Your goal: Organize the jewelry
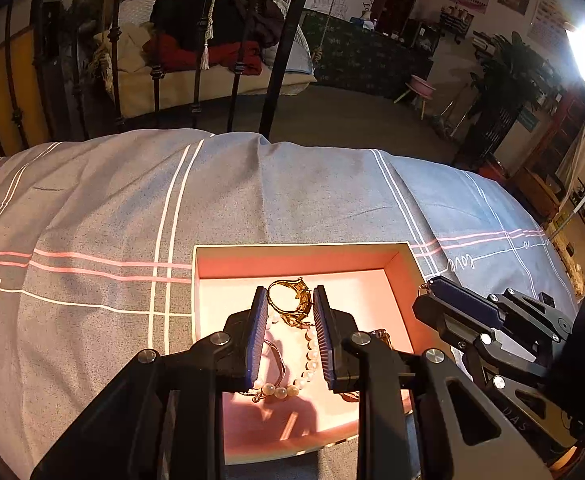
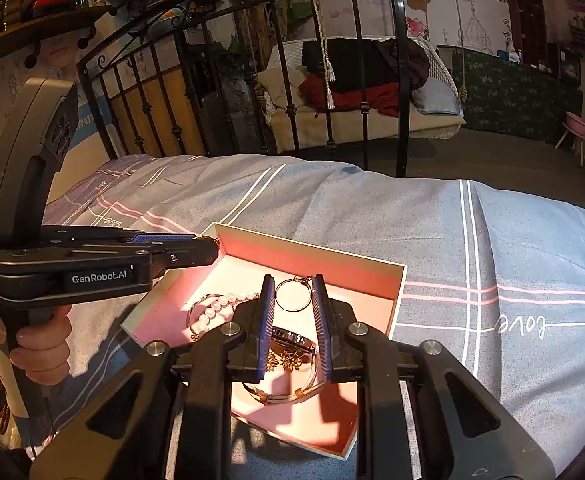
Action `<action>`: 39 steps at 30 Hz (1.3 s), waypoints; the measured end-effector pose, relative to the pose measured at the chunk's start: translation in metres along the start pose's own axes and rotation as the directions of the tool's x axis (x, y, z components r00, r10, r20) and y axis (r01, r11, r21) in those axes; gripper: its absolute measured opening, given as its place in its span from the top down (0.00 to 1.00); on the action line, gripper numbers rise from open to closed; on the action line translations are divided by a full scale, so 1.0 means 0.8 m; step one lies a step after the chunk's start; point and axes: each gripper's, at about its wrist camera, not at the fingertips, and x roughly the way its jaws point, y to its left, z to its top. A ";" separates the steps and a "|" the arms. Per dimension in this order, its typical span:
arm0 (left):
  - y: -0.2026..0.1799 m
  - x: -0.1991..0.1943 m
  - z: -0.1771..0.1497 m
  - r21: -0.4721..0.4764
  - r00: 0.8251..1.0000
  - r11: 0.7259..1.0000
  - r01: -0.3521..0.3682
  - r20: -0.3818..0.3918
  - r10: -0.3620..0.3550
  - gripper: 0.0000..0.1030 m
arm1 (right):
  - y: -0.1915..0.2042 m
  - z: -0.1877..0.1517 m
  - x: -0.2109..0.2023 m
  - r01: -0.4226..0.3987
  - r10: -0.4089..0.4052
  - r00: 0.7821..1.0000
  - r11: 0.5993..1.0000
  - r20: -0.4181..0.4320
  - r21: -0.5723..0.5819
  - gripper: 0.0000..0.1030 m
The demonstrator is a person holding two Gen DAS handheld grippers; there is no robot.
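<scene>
While both tools hang over the shallow cream cardboard box with the pink lining (image 1: 300, 245), what matters is each piece's drop line to the box floor. The left tongs (image 1: 289, 294) are closed only as far as the chunky gold ring with an ornate top (image 1: 301, 305), which sits upright across the tips with both blue pads against its sides. It reads as pinched, though actual contact is hard to confirm. The right-wrist view puts those tips at the box's far left corner, just above the rim. The right tongs (image 2: 293, 284) look to be gripping a thin gold wire hoop with a small link at its top (image 2: 292, 311) the same way, hoop plane facing the camera. They sit at the box's right wall, so neither hand is clearly nearer the middle. Box floor lies below and slightly ahead of both. Already in the box: a white pearl bracelet (image 1: 312, 354) at the left side, a dark-faced wristwatch (image 2: 292, 336) nearer the right, plus bangles. The box lies on the grey-blue striped bed cover (image 1: 92, 208), toward the near edge of the bed and well apart from the black iron rail at the far edge. Likely next step is a short lowering, then release. The ring is small and glossy, so it could roll on landing.
</scene>
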 end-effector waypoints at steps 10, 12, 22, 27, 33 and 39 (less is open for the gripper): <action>-0.013 0.028 0.011 -0.007 0.998 1.000 -0.017 -0.055 0.017 0.78 | 0.000 0.006 0.027 -0.003 0.002 0.998 1.000 -0.064 -0.014 0.81; -0.015 0.034 0.011 -0.008 0.997 0.999 -0.031 -0.078 0.030 0.78 | 0.002 0.004 0.033 -0.001 -0.001 0.996 1.000 -0.086 -0.018 0.81; -0.009 0.067 0.012 -0.040 0.983 0.996 -0.074 -0.170 0.066 0.78 | -0.003 0.000 0.056 0.016 -0.019 0.986 1.000 -0.165 -0.023 0.80; -0.009 0.069 0.011 -0.037 0.981 0.996 -0.079 -0.178 0.071 0.78 | -0.007 -0.003 0.061 0.018 -0.020 0.985 1.000 -0.174 -0.015 0.80; -0.011 0.072 0.013 -0.032 0.980 0.996 -0.087 -0.184 0.080 0.78 | -0.009 -0.005 0.064 0.012 -0.014 0.983 1.000 -0.184 -0.012 0.80; -0.015 0.072 0.015 -0.030 0.979 0.995 -0.091 -0.188 0.084 0.77 | -0.008 -0.004 0.068 0.009 -0.012 0.981 1.000 -0.193 -0.016 0.80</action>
